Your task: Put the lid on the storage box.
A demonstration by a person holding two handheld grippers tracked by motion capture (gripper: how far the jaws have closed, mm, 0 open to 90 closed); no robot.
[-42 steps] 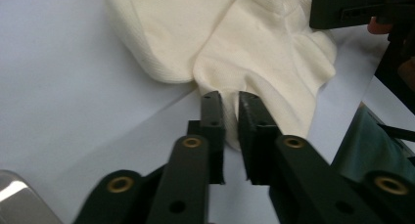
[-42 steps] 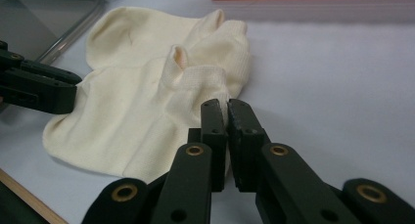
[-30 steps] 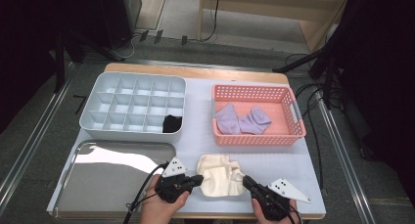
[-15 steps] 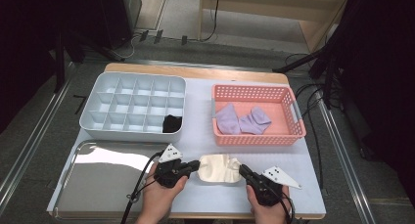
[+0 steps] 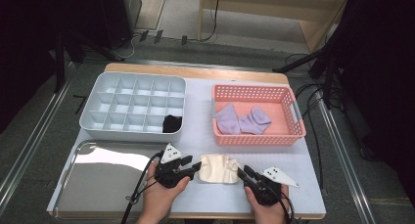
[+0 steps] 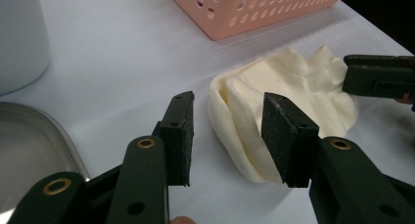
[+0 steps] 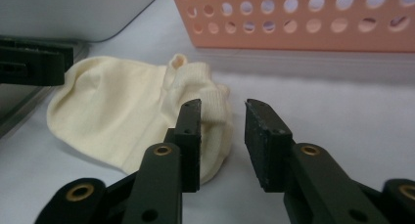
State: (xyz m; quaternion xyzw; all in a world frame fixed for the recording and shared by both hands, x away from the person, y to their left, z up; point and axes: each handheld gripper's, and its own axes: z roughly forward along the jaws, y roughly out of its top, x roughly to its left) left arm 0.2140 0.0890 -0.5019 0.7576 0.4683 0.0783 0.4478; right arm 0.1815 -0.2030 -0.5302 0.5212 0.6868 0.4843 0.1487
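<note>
Flanking cream sock; jaws parted, empty

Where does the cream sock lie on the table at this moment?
In the high view the cream sock lies at the table's near edge, between the left tongs and right tongs, before the pink basket.

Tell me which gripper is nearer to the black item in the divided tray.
Left. The left gripper sits just below the black item in the divided tray, at the cream sock's left edge. The right gripper is farther off, at the sock's right edge.
</note>
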